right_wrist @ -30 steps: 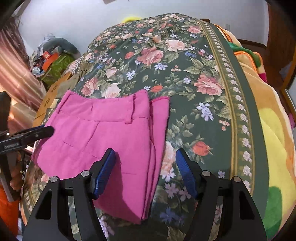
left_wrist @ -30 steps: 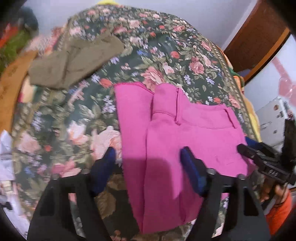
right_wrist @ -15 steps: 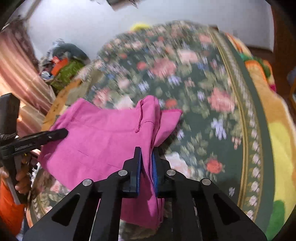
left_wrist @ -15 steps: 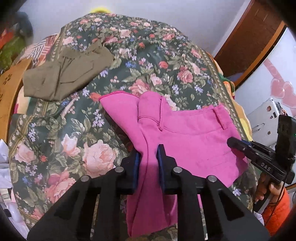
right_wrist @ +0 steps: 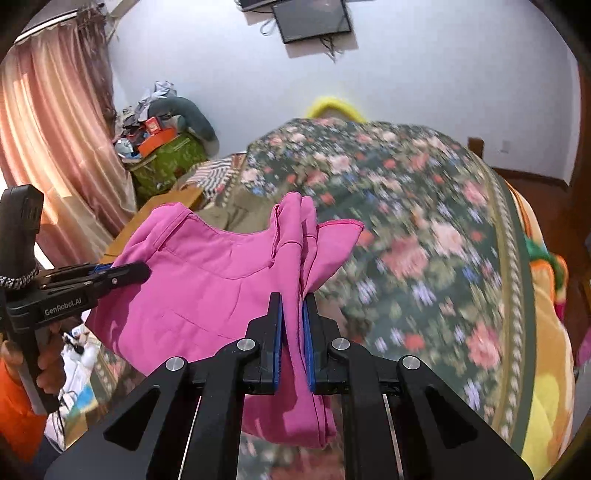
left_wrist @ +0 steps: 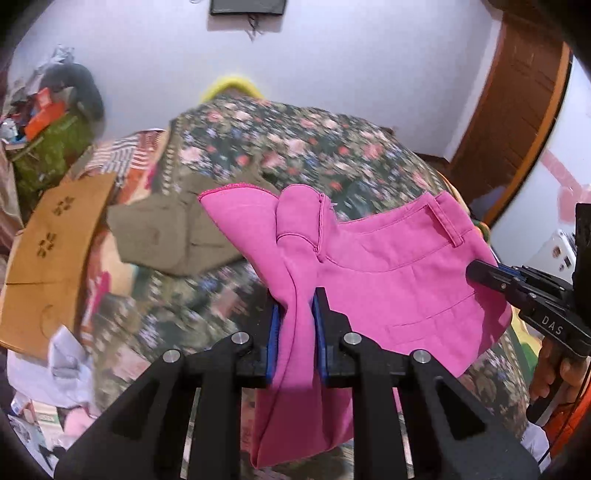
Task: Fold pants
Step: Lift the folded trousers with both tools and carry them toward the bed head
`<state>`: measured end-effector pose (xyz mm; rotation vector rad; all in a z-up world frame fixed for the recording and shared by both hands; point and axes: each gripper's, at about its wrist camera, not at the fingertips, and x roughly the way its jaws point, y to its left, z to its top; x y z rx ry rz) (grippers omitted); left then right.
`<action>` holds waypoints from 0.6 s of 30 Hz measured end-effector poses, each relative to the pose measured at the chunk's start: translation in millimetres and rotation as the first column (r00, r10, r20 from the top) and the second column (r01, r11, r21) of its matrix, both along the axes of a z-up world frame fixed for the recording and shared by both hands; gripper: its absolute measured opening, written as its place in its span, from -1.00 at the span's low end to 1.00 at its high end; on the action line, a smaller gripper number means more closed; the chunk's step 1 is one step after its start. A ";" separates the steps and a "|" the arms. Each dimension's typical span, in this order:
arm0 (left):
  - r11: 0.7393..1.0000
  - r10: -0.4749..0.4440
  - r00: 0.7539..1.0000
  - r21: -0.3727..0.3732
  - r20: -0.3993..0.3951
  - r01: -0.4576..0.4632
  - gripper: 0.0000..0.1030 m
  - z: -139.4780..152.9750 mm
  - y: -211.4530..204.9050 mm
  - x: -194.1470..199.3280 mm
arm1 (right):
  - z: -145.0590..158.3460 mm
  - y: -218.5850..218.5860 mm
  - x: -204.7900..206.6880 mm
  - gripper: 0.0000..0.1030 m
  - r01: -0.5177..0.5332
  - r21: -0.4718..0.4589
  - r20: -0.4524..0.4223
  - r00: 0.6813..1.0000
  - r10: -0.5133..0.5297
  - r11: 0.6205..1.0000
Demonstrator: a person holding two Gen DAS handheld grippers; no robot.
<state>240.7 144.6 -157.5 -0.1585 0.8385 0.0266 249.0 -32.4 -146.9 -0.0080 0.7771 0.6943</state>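
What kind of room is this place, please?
Most likely a bedroom: a bed under a floral bedspread, a pink curtain at the side, and a small screen mounted on the wall.

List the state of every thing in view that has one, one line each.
pink pants: partly folded, pinched at two spots, lifted off the bedspread.
left gripper: shut on the pink pants.
right gripper: shut on the pink pants.
olive garment: lying folded on the bedspread, untouched.
floral bedspread: spread over the bed.
wall screen: dark.
curtain: drawn.
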 end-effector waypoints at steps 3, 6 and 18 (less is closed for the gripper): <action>0.999 0.030 1.000 0.016 0.007 -0.030 -0.67 -0.5 24.6 11.7 | 2.3 29.1 14.1 -0.83 -0.019 -0.005 0.017 1.000 0.019 1.000; 0.998 0.058 0.998 0.019 0.008 -0.059 -0.67 -4.4 53.3 28.5 | -0.2 59.0 33.7 -0.83 -0.037 -0.017 0.024 0.999 0.037 0.999; 0.989 0.138 0.989 0.044 0.058 -0.141 -0.67 -26.5 146.1 112.8 | -14.3 164.0 112.5 -0.83 -0.087 -0.101 0.077 0.993 0.095 0.991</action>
